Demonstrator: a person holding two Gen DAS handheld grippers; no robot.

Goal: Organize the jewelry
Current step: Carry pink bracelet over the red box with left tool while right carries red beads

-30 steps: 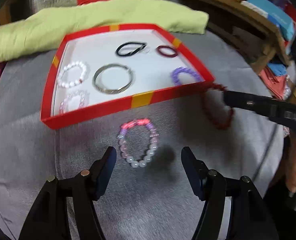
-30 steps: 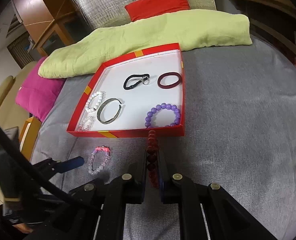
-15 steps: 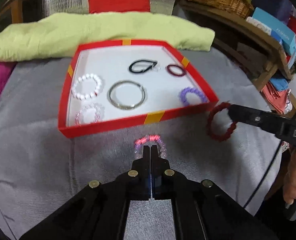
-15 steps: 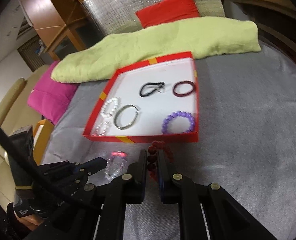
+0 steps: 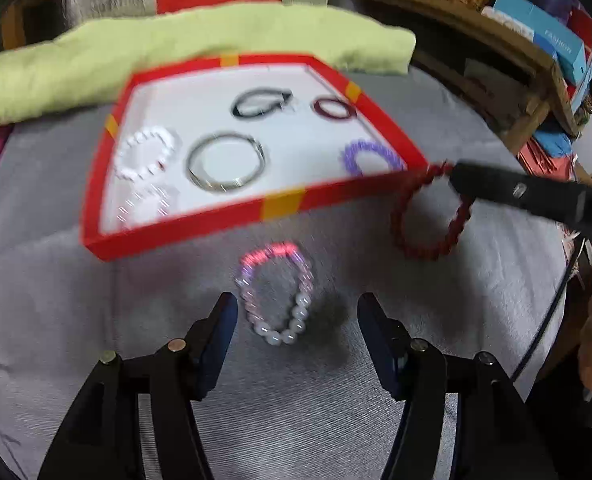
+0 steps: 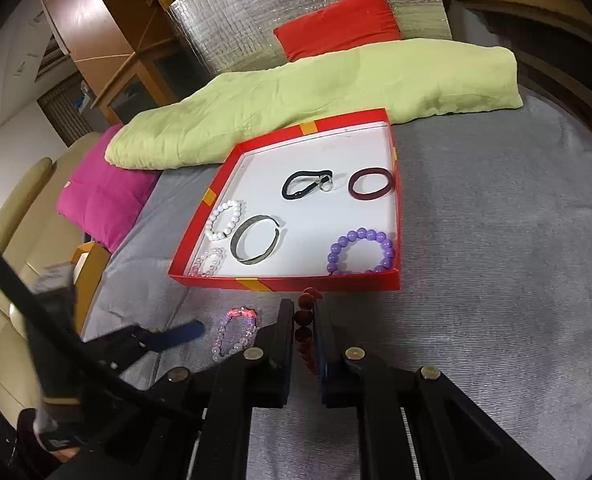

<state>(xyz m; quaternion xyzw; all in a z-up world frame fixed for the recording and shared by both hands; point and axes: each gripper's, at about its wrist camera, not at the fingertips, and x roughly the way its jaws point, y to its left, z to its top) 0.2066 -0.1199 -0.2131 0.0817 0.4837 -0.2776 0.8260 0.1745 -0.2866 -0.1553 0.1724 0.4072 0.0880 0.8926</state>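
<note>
Red beads of a bracelet [image 6: 304, 330] are pinched between the closed fingers of the right gripper [image 6: 304, 320], just in front of the red box [image 6: 292, 281]. Beside it, the left gripper [image 5: 296, 316] spreads wide around a pink-and-white bead bracelet [image 5: 276, 294] that seems, through blur, to lie on the grey cloth [image 6: 495, 280] near the box's front wall.

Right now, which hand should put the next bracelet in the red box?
Probably the right. The right gripper is already shut on the dark red bracelet, just outside the red box. The left gripper is open, with the pink bracelet lying ungrasped between its fingers.
</note>
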